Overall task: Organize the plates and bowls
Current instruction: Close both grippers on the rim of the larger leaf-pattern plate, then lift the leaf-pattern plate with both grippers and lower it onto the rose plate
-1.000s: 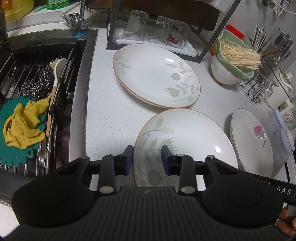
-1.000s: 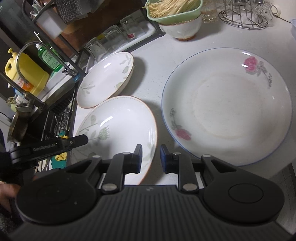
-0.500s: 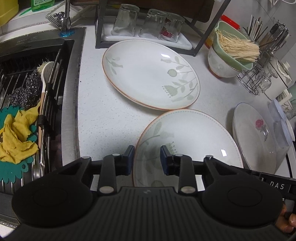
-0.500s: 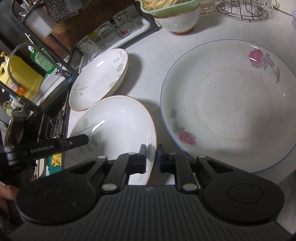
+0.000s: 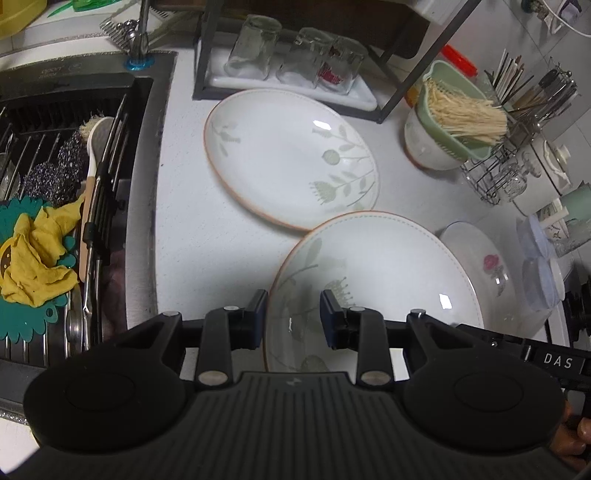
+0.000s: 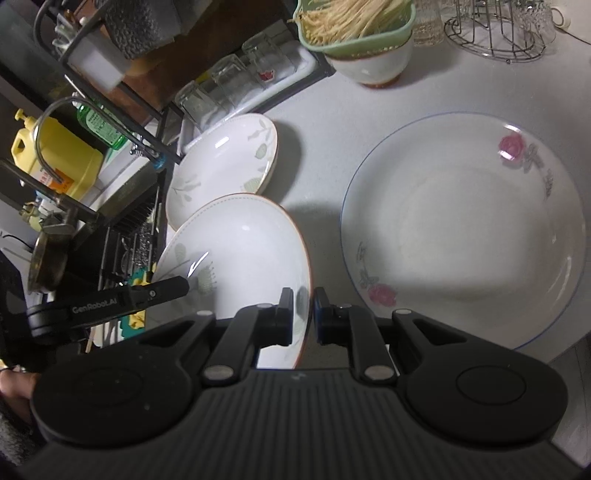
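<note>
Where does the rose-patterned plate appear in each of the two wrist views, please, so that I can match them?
Left wrist view: the rose plate sits at the right edge, partly hidden behind the near leaf plate.
Right wrist view: the rose plate fills the right half, lying on the counter.
Shared landmark: the green bowl of noodles, stacked in a white bowl.

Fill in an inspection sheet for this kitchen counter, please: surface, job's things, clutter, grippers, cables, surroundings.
Surface: white counter, bare between plates.
Job's things: near leaf plate tilted, raised; far leaf plate and rose plate flat on counter; stacked bowls.
Clutter: pale strands in top bowl; upturned glasses; wire rack.
Grippers: right gripper shut on near leaf plate's rim; left gripper straddles same rim, grip unclear.
Cables: white cord by wall.
Surroundings: sink with yellow cloth.
</note>
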`<action>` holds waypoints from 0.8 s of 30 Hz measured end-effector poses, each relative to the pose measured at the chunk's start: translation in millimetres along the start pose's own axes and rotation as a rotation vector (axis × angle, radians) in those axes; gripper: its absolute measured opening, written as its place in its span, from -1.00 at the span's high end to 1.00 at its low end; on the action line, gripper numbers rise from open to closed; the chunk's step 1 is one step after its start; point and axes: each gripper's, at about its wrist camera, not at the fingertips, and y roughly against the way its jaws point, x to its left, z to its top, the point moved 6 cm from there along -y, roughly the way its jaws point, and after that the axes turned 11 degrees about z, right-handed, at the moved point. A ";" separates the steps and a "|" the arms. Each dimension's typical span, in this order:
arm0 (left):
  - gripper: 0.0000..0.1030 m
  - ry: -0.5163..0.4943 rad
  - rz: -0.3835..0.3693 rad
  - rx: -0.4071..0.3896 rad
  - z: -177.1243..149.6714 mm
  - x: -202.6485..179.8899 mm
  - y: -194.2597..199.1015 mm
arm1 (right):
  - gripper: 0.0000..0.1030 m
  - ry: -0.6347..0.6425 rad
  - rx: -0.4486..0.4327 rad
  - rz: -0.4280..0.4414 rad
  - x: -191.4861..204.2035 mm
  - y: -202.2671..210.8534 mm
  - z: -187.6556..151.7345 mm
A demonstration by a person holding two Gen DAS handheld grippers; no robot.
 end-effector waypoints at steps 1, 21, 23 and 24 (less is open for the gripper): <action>0.32 -0.002 -0.004 0.001 3.3 -4.7 4.3 | 0.73 -0.003 -0.002 0.002 0.1 5.2 3.3; 0.32 -0.069 -0.007 -0.007 15.8 -134.6 -6.6 | 0.73 -0.007 -0.063 0.031 -86.1 72.6 52.8; 0.32 -0.074 -0.012 0.025 11.7 -146.6 -17.1 | 0.73 -0.003 -0.047 0.004 -99.1 72.7 51.7; 0.32 -0.080 -0.012 0.037 10.2 -152.0 -21.8 | 0.73 -0.007 -0.041 -0.001 -105.4 72.7 51.3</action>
